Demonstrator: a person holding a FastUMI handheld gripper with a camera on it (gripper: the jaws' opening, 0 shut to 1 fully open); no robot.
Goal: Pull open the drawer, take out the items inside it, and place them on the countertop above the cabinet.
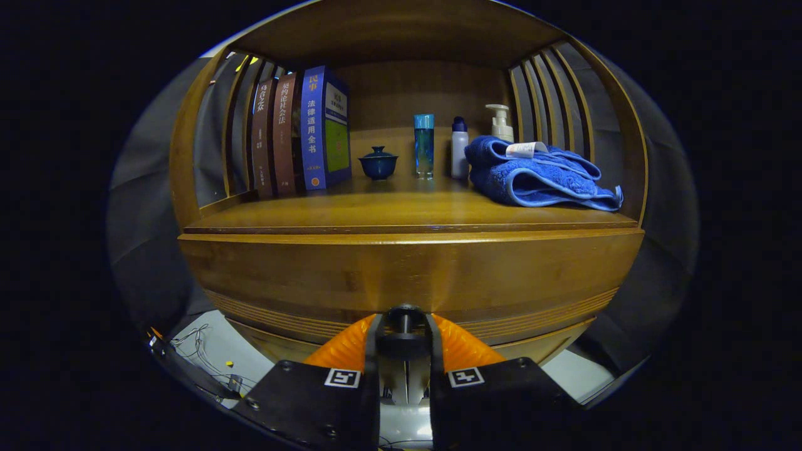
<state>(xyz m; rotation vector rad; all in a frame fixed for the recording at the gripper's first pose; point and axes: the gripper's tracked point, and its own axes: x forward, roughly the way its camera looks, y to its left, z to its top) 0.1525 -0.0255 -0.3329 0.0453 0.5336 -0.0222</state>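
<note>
Wooden cabinet (pixel 407 275) with a slatted upper shelf stands directly ahead of the tool (pixel 405 332). On the tabletop (pixel 388 210) above the drawer, from left to right: three books (pixel 301 131) standing upright against the left slats, a small dark blue lidded cup (pixel 378 163), a tall clear blue bottle (pixel 423 145), a white bottle with a dark cap (pixel 459 149), a white pump dispenser (pixel 500 122) behind it, and a folded blue towel (pixel 539 178) lying at the right end, just beside the bottles. The drawer (pixel 407 282) sits below the tabletop, its front flush with the cabinet — closed. Its dark round knob (pixel 405 313) sits between the orange fingers (pixel 341 351) of the tool, which are drawn close on either side of it — clenched about the knob, both fingers appearing to press on it. The drawer's contents are hidden behind its front. Pale floor (pixel 213 351) with loose wires lies lower left.
</note>
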